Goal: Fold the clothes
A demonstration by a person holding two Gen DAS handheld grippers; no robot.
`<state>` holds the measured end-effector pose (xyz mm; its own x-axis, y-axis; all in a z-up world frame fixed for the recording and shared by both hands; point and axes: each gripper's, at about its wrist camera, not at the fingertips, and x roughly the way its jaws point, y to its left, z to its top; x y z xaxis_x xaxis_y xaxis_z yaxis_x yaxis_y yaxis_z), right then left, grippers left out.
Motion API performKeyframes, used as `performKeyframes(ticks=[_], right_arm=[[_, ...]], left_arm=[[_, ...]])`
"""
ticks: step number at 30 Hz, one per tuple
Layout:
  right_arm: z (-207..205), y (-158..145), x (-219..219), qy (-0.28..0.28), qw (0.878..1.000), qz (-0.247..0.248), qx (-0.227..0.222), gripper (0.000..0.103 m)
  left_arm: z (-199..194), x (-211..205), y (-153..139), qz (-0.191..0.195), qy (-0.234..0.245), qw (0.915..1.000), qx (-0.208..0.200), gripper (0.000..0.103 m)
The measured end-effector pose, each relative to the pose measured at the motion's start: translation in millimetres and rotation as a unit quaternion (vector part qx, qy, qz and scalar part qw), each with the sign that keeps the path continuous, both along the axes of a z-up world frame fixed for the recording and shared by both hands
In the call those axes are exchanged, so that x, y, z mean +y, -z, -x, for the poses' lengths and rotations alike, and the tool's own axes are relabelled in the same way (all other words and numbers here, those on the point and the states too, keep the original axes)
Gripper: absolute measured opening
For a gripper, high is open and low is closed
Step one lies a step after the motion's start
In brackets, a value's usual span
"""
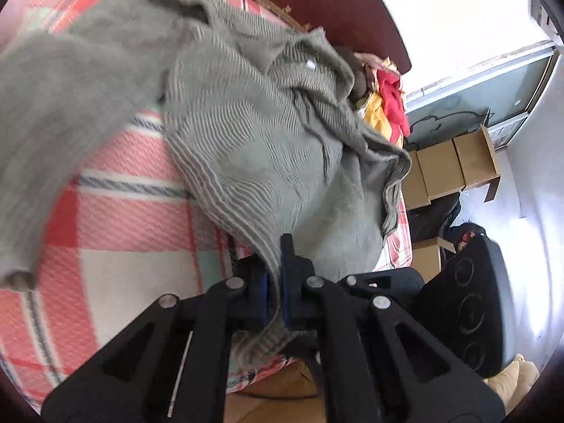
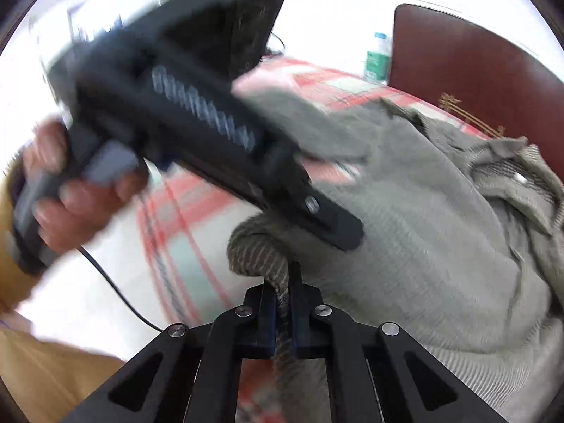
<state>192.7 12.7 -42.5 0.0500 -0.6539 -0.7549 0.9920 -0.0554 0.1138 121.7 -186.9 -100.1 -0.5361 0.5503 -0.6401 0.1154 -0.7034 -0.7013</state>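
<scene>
A grey ribbed knit sweater [image 1: 253, 134] lies bunched on a pink plaid bed cover [image 1: 116, 218]. One sleeve [image 1: 53, 112] hangs blurred at the left. My left gripper [image 1: 278, 282] is shut on the sweater's ribbed edge. My right gripper [image 2: 282, 303] is shut on another ribbed edge of the sweater [image 2: 405, 218]. The left gripper [image 2: 338, 232] crosses the right wrist view, blurred, held by a hand [image 2: 70, 197].
A dark red headboard [image 1: 338, 10] stands behind the bed. Colourful clothes [image 1: 384, 102] are piled beside the sweater. Cardboard boxes [image 1: 451, 165] and a black speaker [image 1: 465, 303] stand on the floor at right. A bottle [image 2: 377, 56] stands beyond the bed.
</scene>
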Motion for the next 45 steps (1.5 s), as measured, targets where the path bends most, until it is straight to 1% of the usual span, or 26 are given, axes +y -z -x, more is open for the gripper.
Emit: performKeyframes(ticks=[4,8,12,13,14,15,16,17,18,19,21,22,23,25,26,29,31,33,35,37,39,41,42,43,44,45], right_arm=[[-5.3,-12.4,-25.0,-0.026,0.996,0.016,-0.078,0.005],[-21.0,-11.0,-54.8,-0.064,0.991,0.016,-0.118,0.005],[-37.7,-4.8,-71.7,-0.094,0.984,0.000,-0.148,0.005],[-39.4,-0.6,-76.0,-0.102,0.983,-0.009,-0.151,0.008],[-39.6,3.7,-78.0,-0.112,0.983,-0.018,-0.147,0.009],[-37.9,6.7,-76.7,-0.116,0.983,-0.026,-0.136,0.015],[-36.2,9.7,-75.4,-0.121,0.984,-0.033,-0.126,0.029],[-34.5,12.8,-74.1,-0.126,0.984,-0.041,-0.116,0.037],[-29.7,11.4,-68.3,-0.126,0.985,-0.041,-0.109,0.049],[-18.5,3.7,-56.5,-0.120,0.986,-0.031,-0.108,0.056],[10.7,-15.2,-30.5,-0.107,0.989,-0.006,-0.105,0.058],[25.3,-24.6,-17.4,-0.101,0.989,0.007,-0.103,0.059],[42.0,-34.6,-4.4,-0.088,0.991,0.020,-0.099,0.059],[84.7,-53.2,20.0,-0.040,0.994,0.043,-0.087,0.071],[106.9,-60.7,31.4,-0.014,0.995,0.049,-0.080,0.071],[161.3,-77.8,55.1,0.061,0.996,0.055,-0.034,0.072],[188.6,-86.3,77.4,0.108,0.993,0.047,-0.006,0.072],[221.0,-84.3,78.5,0.147,0.989,0.029,0.008,0.072],[248.6,-75.3,68.9,0.167,0.986,0.011,-0.003,0.072],[273.4,-65.2,57.1,0.181,0.983,-0.006,-0.022,0.072],[298.1,-55.1,45.2,0.195,0.980,-0.022,-0.041,0.072],[312.7,-40.1,30.4,0.196,0.977,-0.034,-0.075,0.072],[317.7,-33.2,24.6,0.193,0.976,-0.038,-0.093,0.070],[321.8,-28.5,20.8,0.187,0.976,-0.040,-0.105,0.061],[324.2,-25.1,16.3,0.180,0.977,-0.042,-0.109,0.053],[325.5,-22.7,11.6,0.177,0.977,-0.046,-0.108,0.036]], left_arm=[[-20.2,-24.7,-14.9,0.023,-0.025,0.9994,0.004,0.007],[-40.6,-45.4,-10.7,0.046,-0.049,0.9977,-0.014,0.007],[-49.8,-53.9,-1.4,0.109,-0.074,0.9903,-0.045,0.008],[-51.9,-55.8,0.9,0.125,-0.080,0.9874,-0.054,0.008],[-53.2,-55.4,-1.1,0.144,-0.083,0.9847,-0.053,0.008],[-54.0,-53.9,-5.2,0.163,-0.084,0.9818,-0.048,0.008],[-54.6,-51.0,-14.0,0.186,-0.085,0.9783,-0.035,0.008],[-54.1,-48.2,-24.5,0.201,-0.086,0.9756,-0.018,0.009],[-53.0,-45.8,-34.7,0.212,-0.086,0.9735,-0.001,0.018],[-52.4,-45.0,-46.1,0.217,-0.087,0.9719,0.024,0.027],[-51.0,-46.0,-70.3,0.217,-0.091,0.9682,0.086,0.078],[-49.8,-47.8,-81.4,0.209,-0.095,0.9662,0.116,0.086],[-47.9,-49.7,-92.5,0.197,-0.100,0.9642,0.146,0.089],[-38.7,-56.1,-108.1,0.179,-0.118,0.9602,0.179,0.089],[-30.4,-58.4,-109.4,0.169,-0.120,0.9616,0.179,0.089],[-1.1,-63.6,-104.5,0.137,-0.114,0.9707,0.161,0.089],[31.2,-57.6,-88.1,0.122,-0.093,0.9803,0.124,0.089],[62.2,-46.7,-73.1,0.118,-0.073,0.9859,0.095,0.089],[97.0,-34.2,-57.3,0.123,-0.055,0.9883,0.072,0.089],[119.0,-15.7,-44.7,0.130,-0.038,0.9891,0.057,0.089],[142.8,-2.5,-34.1,0.142,-0.023,0.9887,0.042,0.089],[164.8,6.5,-25.6,0.161,-0.014,0.9866,0.023,0.088],[175.6,9.7,-20.9,0.176,-0.012,0.9842,0.009,0.085],[185.5,11.3,-14.8,0.189,-0.009,0.9819,-0.009,0.080],[191.7,10.2,-10.1,0.191,-0.007,0.9814,-0.023,0.068],[196.3,7.9,-6.1,0.188,-0.005,0.9816,-0.034,0.053]])
